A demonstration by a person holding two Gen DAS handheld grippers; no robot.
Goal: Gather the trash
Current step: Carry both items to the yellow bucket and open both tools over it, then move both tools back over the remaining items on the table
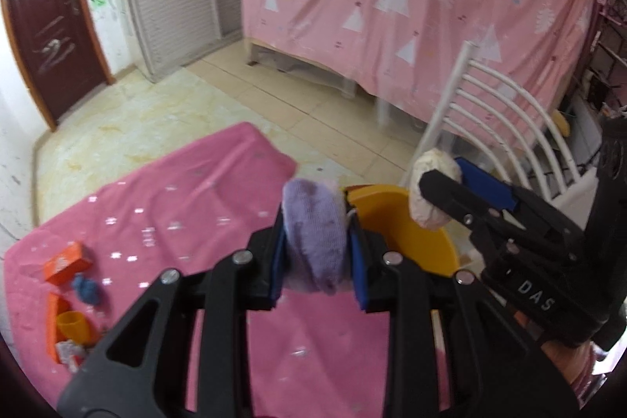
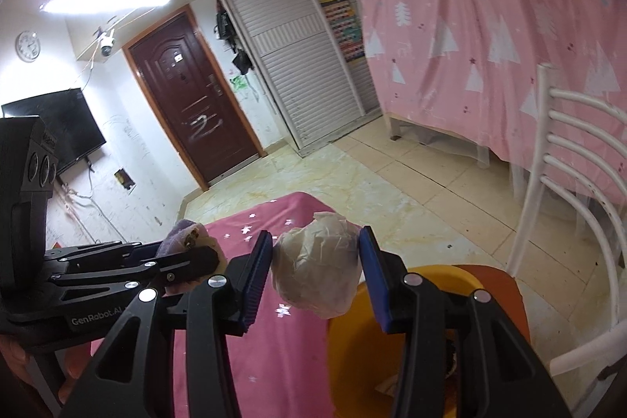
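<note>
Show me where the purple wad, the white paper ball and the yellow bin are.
purple wad (image 1: 313,234), left wrist view, its front face.
white paper ball (image 2: 317,269), right wrist view, its middle.
yellow bin (image 1: 392,218), left wrist view, its inner wall.

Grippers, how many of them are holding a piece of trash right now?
2. The left gripper is clamped on a purple wad; the right gripper is clamped on a white crumpled ball, both near the yellow bin.

Two grippers (image 1: 315,247) (image 2: 315,271). One purple wad (image 1: 313,237), one white paper ball (image 2: 317,271), one yellow bin (image 1: 407,230), one white chair (image 1: 505,128), one orange box (image 1: 66,263), one small yellow cup (image 1: 74,328).
</note>
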